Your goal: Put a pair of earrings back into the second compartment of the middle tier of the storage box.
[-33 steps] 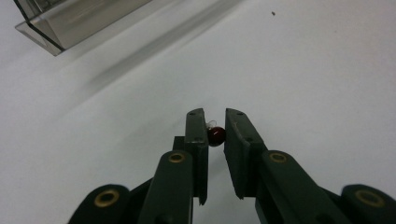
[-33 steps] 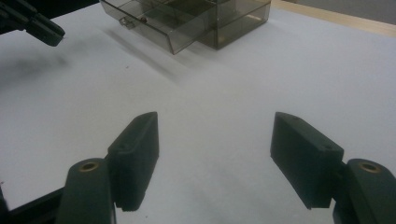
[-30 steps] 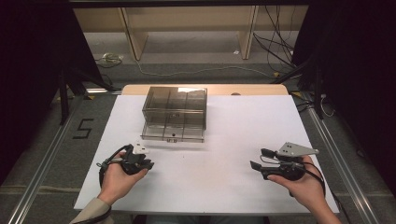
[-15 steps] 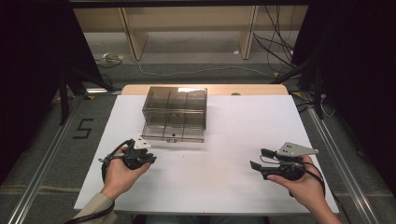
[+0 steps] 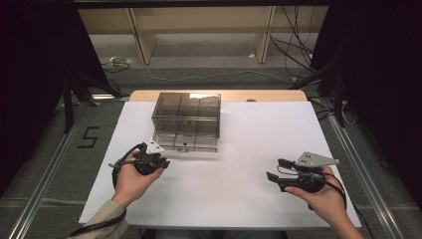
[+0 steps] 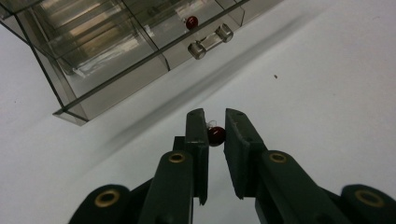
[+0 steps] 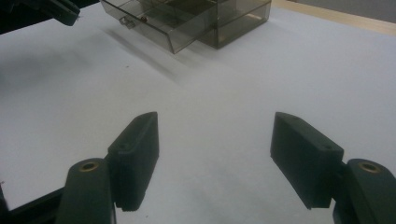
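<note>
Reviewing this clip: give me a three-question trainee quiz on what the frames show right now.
1. True or false: the left hand-held gripper has a small dark red bead between its fingers.
2. The drawer of the clear smoky drawer box is: A) slid out, B) pushed fully in, C) lying apart from the box on the white table.
3. How do the jaws of the right hand-held gripper stand, and is anything between them?

Key
1. True.
2. A. A second red bead lies inside it, behind the handle.
3. Wide apart, with nothing between them.
</note>
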